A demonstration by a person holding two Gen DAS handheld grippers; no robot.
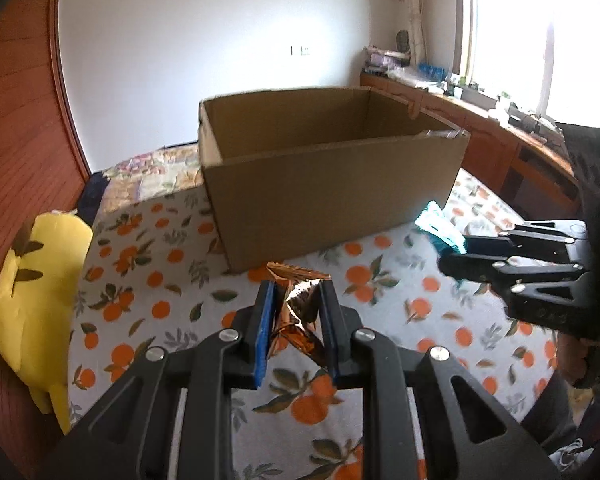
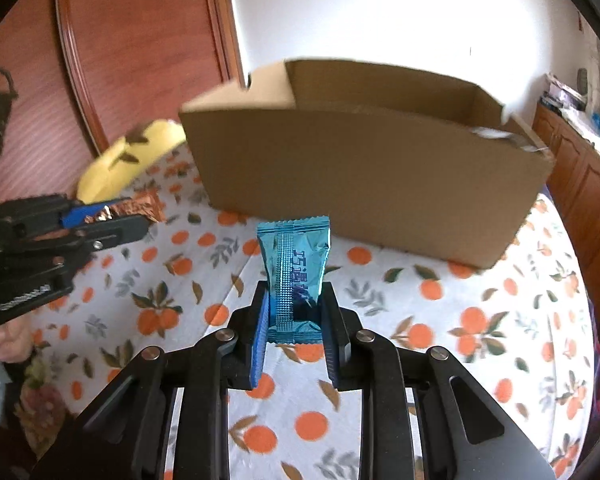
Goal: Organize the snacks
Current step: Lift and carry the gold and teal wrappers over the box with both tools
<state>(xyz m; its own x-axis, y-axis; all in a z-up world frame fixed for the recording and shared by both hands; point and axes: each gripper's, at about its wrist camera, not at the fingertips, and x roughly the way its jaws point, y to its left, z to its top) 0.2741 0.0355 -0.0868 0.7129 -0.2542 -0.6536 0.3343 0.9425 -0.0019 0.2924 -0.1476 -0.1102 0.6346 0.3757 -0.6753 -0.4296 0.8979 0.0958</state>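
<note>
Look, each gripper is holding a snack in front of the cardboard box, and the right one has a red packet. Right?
Not quite. The right gripper holds a blue packet, not red, as the right wrist view shows. The left gripper holds a copper-brown wrapper before the cardboard box.

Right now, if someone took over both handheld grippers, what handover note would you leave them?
Left gripper: shut on a crinkled copper-brown foil snack packet, held above the orange-print bedspread.
Right gripper: shut on a shiny blue foil snack packet, also in the air.
Open brown cardboard box stands just ahead of both; its floor is hidden.
Done: both snacks picked up.
Left: drop each into the box.
</note>
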